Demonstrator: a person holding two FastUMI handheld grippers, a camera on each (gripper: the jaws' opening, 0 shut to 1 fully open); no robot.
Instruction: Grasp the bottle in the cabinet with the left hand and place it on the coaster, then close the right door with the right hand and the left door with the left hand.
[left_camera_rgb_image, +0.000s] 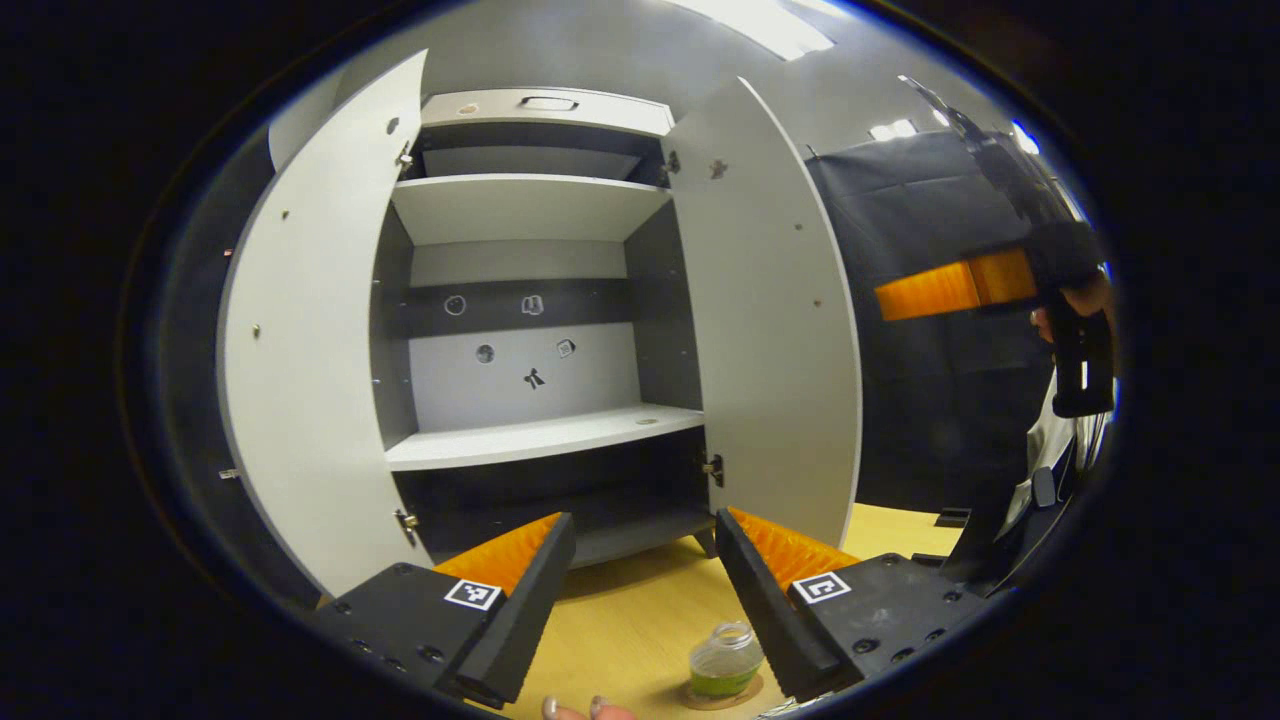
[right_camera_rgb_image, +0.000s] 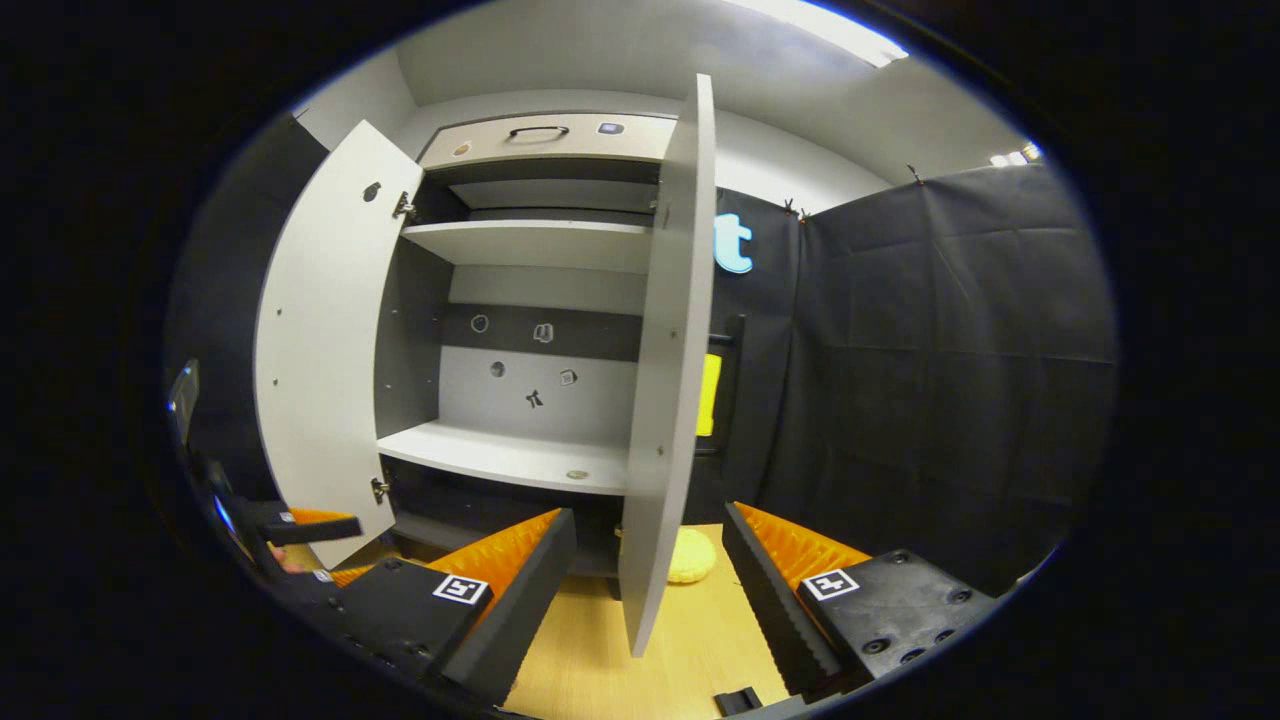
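Left gripper view: the cabinet (left_camera_rgb_image: 530, 300) is recorded with both doors open and its shelves bare. The bottle (left_camera_rgb_image: 726, 658), small, clear, lidless, with green contents, is set on the coaster (left_camera_rgb_image: 700, 699) on the desk (left_camera_rgb_image: 630, 620), in front of the cabinet. The left claw (left_camera_rgb_image: 640, 600) is released, just beside the bottle. The bottle is judged light, rigid and smooth, best taken around the body, kept upright.

Right gripper view: the right door (right_camera_rgb_image: 665, 380) is seen edge-on, in front of the cabinet. The right claw (right_camera_rgb_image: 650, 590) is released, empty, near the door's lower edge. The left door (right_camera_rgb_image: 325, 350) is swung wide.
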